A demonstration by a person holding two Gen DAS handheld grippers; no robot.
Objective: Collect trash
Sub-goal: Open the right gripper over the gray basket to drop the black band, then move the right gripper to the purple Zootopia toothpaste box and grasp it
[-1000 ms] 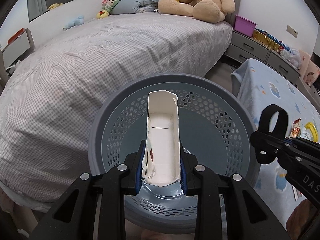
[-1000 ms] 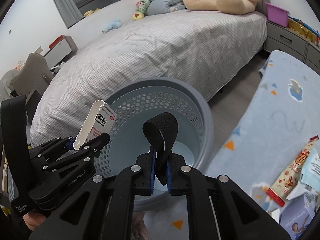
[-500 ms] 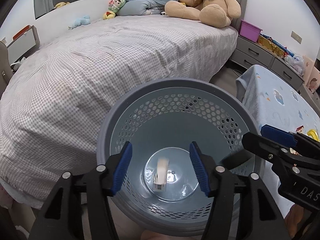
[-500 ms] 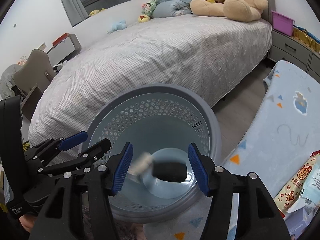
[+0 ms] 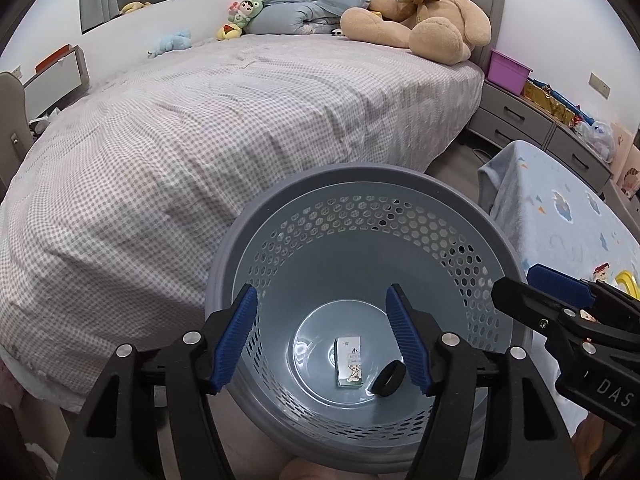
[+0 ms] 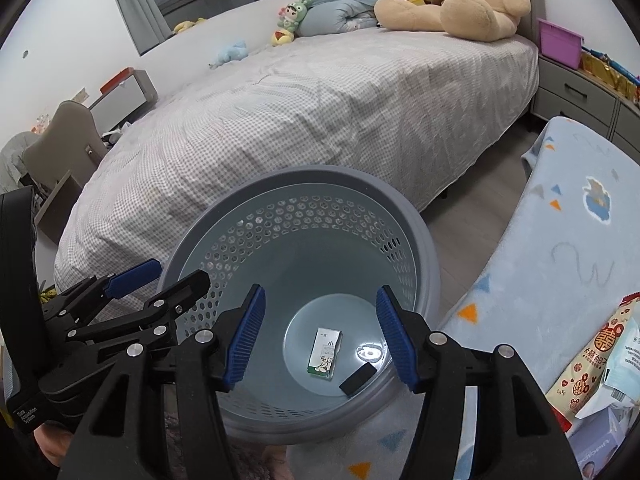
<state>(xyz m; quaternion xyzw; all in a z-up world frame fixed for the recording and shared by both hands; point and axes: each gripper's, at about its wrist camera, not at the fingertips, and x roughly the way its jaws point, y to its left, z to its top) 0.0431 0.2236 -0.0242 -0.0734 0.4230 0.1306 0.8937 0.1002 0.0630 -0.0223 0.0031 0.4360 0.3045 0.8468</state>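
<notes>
Left gripper [image 5: 322, 334] wide open, nothing between the blue ribbed pads, poised over the mouth of the bin [image 5: 280, 216]. Right gripper [image 6: 320, 334] same: jaws spread wide, empty, also above the bin. In the left wrist view the right gripper comes in at 3 o'clock; in the right wrist view the left one sits at 9 o'clock.

Trash is in the bin: small carton [image 5: 349, 361] flat on the bottom disc, near centre. Black strap loop [image 5: 387, 378] just beside it, at its 4 o'clock; touching or not, can't tell.

Writing: carton has a cartoon figure and Chinese characters, too small to read. "DAS" on the right gripper body at 4 o'clock in the left view. Snack packet [image 6: 588, 364] on the desk [image 6: 560, 240] at 3–4 o'clock in the right view, red Chinese print, unreadable.

Materials: bin is round grey plastic, blue-grey inside, wall perforated with hexagonal holes, smooth glossy floor. Gripper arms black plastic with silver screws. Desk covered in fuzzy light-blue blanket with triangle and cloud prints. Bed [image 5: 200, 128] at 11–12 o'clock, small-check cover, wrinkled; tan plush bear [image 5: 428, 12] at the headboard end.
</notes>
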